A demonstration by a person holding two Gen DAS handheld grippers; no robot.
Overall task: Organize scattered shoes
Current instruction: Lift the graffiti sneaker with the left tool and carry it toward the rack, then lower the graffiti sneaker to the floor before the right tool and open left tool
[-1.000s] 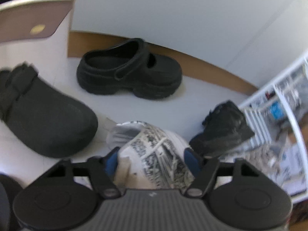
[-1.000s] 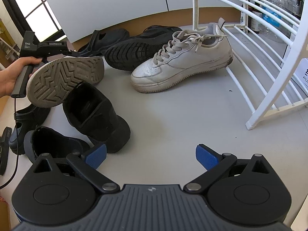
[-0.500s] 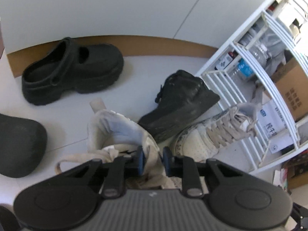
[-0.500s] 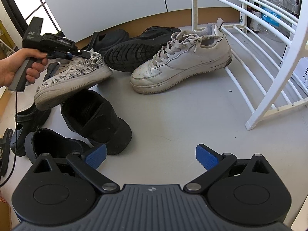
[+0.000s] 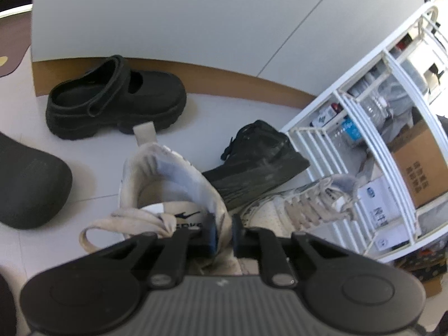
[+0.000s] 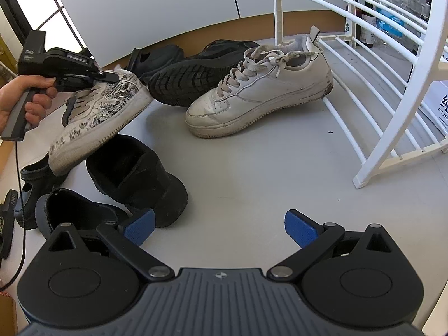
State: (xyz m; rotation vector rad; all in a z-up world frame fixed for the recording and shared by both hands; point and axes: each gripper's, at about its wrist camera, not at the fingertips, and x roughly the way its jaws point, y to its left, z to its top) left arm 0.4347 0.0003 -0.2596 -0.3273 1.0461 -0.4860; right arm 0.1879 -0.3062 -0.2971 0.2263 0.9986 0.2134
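Item in hand: a printed white sneaker (image 6: 98, 117), carried clear of the floor (image 6: 266, 168) by my left claw (image 5: 222, 231), toe sagging downward over a black slip-on (image 6: 134, 179).

Handling, as I judge it: light, with a stiff rubber sole and a soft padded collar. The collar wall folds under pressure, so a pinch there holds but lets the shoe swing. The loose lace (image 5: 112, 224) could snag. A firmer hold would be the heel counter or across the sole edge.

Left claw: nearly closed, fingers pinching the collar wall beside the tongue, one pad inside the opening and one outside.

Right claw (image 6: 219, 228): spread wide, holding nothing, touching nothing, hovering low over bare floor.

Other shoes: a plain white sneaker (image 6: 260, 98) rests with its heel against the white rack (image 6: 364, 64). A black trainer (image 6: 196, 75) lies on its side behind it. A black clog (image 5: 117, 100) stands near the wall. The rack's lowest shelf, where it shows in the right view, carries no shoes.
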